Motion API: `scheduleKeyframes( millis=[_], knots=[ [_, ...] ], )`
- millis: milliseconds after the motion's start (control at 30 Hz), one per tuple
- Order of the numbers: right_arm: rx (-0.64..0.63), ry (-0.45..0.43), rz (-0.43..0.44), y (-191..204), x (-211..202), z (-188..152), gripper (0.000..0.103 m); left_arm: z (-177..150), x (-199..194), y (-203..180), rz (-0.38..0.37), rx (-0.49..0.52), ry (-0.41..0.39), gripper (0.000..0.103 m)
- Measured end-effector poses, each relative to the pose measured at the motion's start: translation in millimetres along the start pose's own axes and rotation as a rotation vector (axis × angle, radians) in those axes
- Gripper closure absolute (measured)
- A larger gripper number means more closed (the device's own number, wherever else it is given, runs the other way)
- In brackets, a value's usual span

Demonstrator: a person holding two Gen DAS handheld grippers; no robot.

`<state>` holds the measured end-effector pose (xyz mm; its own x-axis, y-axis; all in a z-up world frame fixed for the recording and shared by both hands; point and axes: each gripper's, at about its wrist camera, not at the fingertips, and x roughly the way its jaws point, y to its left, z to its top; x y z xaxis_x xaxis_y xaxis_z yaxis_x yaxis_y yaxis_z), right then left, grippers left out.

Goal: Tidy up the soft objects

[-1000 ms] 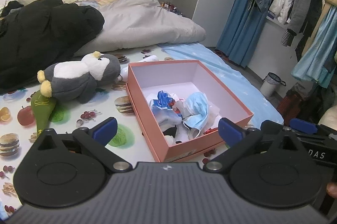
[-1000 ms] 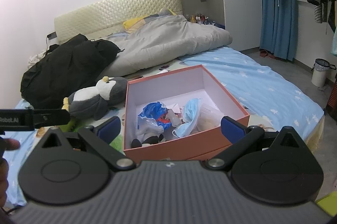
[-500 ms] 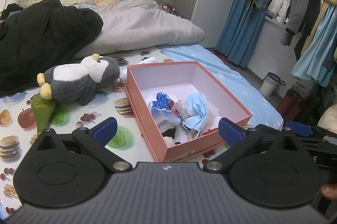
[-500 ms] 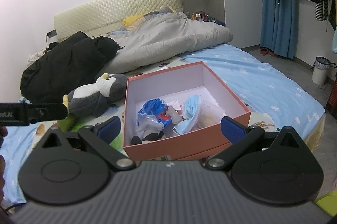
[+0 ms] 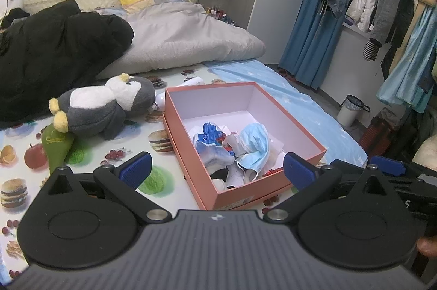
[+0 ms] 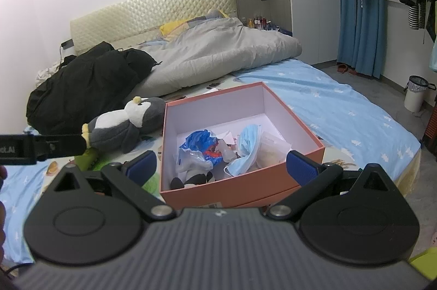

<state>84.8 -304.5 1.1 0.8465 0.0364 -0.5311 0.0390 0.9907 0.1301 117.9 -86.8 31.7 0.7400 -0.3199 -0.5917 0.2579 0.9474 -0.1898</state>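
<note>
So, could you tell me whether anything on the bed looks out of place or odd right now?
The penguin plush lies tipped on its side on the food-print mat, outside the pink box, partly over a green item. The box already holds a blue face mask and a crumpled blue plastic bag. Both grippers are open and empty.

Cool, even indoor light; sharp frames, fisheye bending at edges.
</note>
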Motion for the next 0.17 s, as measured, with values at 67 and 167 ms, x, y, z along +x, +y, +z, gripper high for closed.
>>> scheduleKeyframes(
  millis=[67,167],
  knots=[
    [0.001,0.001,-0.001,-0.7,-0.4,0.3,0.000,0.4,-1.2,-0.7,-0.003,-0.001,-0.002,0.000],
    [0.003,0.000,-0.001,-1.1,-0.9,1.1,0.000,1.0,-1.4,0.1,-0.006,-0.007,-0.001,0.000]
  ],
)
